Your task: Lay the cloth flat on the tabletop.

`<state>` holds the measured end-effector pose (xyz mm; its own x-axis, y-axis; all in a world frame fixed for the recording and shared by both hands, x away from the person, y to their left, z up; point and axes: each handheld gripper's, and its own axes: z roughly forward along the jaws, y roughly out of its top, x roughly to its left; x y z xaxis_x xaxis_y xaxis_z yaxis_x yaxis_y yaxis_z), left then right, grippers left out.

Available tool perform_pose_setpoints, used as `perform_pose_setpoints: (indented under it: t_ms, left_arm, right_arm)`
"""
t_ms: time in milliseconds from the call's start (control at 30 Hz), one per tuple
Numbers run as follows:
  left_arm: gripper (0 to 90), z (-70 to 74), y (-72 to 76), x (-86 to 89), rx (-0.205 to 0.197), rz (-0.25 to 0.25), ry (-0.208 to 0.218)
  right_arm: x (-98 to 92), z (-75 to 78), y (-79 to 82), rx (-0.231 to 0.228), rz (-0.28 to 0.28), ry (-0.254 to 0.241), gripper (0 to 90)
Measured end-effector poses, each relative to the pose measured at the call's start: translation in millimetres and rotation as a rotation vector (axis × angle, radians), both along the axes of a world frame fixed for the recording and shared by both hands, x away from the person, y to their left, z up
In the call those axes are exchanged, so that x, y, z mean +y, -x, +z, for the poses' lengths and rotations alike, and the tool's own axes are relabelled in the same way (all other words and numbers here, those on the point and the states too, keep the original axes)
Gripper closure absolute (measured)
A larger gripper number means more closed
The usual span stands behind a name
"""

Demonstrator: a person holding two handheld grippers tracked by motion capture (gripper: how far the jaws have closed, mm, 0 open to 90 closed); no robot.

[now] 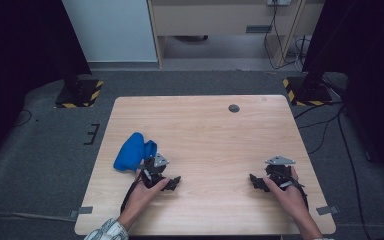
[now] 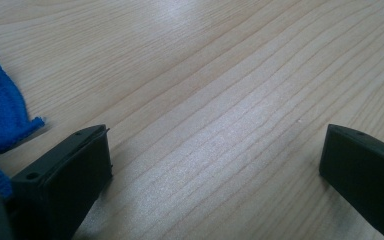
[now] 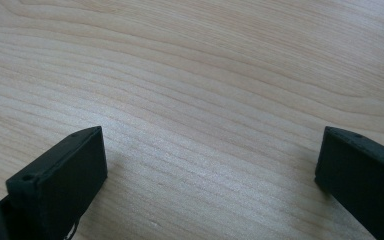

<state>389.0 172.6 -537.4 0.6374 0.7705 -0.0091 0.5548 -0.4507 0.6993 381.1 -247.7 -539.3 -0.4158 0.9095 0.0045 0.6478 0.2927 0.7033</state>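
Resting low on the pale wooden worktop (image 1: 205, 130), left gripper (image 2: 215, 160) and right gripper (image 3: 210, 160) gape wide, empty; crumpled blue cloth (image 1: 132, 150) lies beside the left, probably awaiting pickup.

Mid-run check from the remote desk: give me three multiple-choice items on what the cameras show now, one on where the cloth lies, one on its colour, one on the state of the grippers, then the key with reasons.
1. Where is the cloth on the table?
A. beside the left gripper, on the table's left part
B. beside the right gripper
C. at the far edge by the dark round hole

2. What colour is the cloth?
A. red
B. blue
C. white

3. How do the two grippers stand?
A. both shut on the cloth
B. left shut, right open
C. both open with nothing between the jaws

Key: 1 A, the high view shows the cloth just beyond the left hand; 2 B, it is blue in the high view and the left gripper view; 3 C, each gripper view shows bare wood between widely parted jaws.
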Motion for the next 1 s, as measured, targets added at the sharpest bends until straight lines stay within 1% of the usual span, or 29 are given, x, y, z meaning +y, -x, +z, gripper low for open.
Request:
perform_pose_setpoints:
  t_ms: [67, 100, 133, 167, 233, 367, 400, 433, 467, 500, 533, 567, 600, 633, 667, 700, 800, 867, 933, 1000]
  left_arm:
    - [0.9, 0.8, 0.0, 0.8, 0.000, 0.001, -0.001]
    - [2.4, 2.2, -0.4, 2.0, 0.001, 0.003, 0.015]
    - [3.7, 2.2, -0.4, 2.0, 0.001, 0.003, 0.015]
    - [3.2, 5.1, -0.4, 3.3, -0.006, 0.002, 0.041]
    - [3.9, 7.9, 0.8, 3.2, -0.020, 0.004, 0.043]
    - [4.3, 13.4, 1.7, 5.5, -0.033, 0.011, 0.064]
    - [4.3, 13.4, 1.7, 5.5, -0.033, 0.011, 0.064]
    - [4.6, 18.5, 2.5, 7.9, -0.051, 0.013, 0.080]
    - [4.6, 20.8, 3.1, 8.9, -0.056, 0.017, 0.089]
    - [4.5, 20.8, 3.1, 8.9, -0.056, 0.017, 0.089]
    - [4.5, 26.9, 4.6, 10.3, -0.074, 0.018, 0.103]
    - [4.4, 29.8, 5.5, 10.9, -0.081, 0.021, 0.113]
    - [4.4, 29.8, 5.5, 10.9, -0.081, 0.021, 0.113]
    - [4.3, 38.3, 8.5, 12.1, -0.109, 0.015, 0.128]
    - [4.3, 38.3, 8.5, 12.1, -0.109, 0.015, 0.128]
    - [4.4, 44.7, 10.6, 13.0, -0.129, 0.014, 0.123]
    - [4.6, 50.8, 12.0, 17.2, -0.126, 0.033, 0.140]
    - [4.6, 54.0, 12.4, 20.9, -0.137, 0.040, 0.131]
    - [4.6, 55.1, 11.8, 23.8, -0.136, 0.047, 0.135]
    - [4.6, 57.0, 8.8, 32.6, -0.137, 0.076, 0.138]
  right_arm:
    - [0.0, 0.0, 0.0, 0.000, 0.000, 0.000, 0.5]
    - [0.0, 0.0, 0.0, 0.001, -0.001, -0.001, 0.5]
    - [0.0, 0.0, 0.0, 0.001, -0.001, -0.001, 0.5]
    - [0.1, 0.1, 0.1, 0.001, -0.001, -0.001, 0.5]
    - [0.0, 0.0, 0.0, 0.000, 0.000, 0.000, 0.5]
    - [0.0, 0.0, 0.0, 0.000, 0.000, 0.000, 0.5]
    - [0.0, 0.0, 0.0, 0.000, 0.000, 0.000, 0.5]
    - [0.0, 0.1, 0.1, 0.002, 0.000, -0.001, 0.5]
    - [0.1, 0.1, 0.1, 0.002, -0.001, -0.002, 0.4]
    - [-0.1, 0.0, 0.0, 0.000, 0.002, 0.001, 0.5]
    - [0.0, 0.1, 0.1, 0.002, 0.000, -0.001, 0.5]
    - [0.0, 0.1, 0.1, 0.002, 0.000, -0.001, 0.5]
    - [0.0, 0.1, 0.1, 0.002, 0.000, -0.001, 0.5]
    - [0.0, 0.1, 0.1, 0.002, 0.000, -0.001, 0.5]
    - [0.0, 0.1, 0.1, 0.002, 0.000, -0.001, 0.5]
    - [0.0, 0.0, 0.0, 0.000, 0.001, 0.000, 0.5]
    - [0.1, 0.0, -0.1, 0.001, 0.000, -0.001, 0.4]
    - [0.1, 0.0, -0.3, 0.001, 0.000, -0.002, 0.5]
    - [0.1, 0.0, -0.3, 0.001, 0.001, -0.001, 0.5]
    - [0.0, 0.0, -0.2, 0.001, 0.002, -0.001, 0.5]
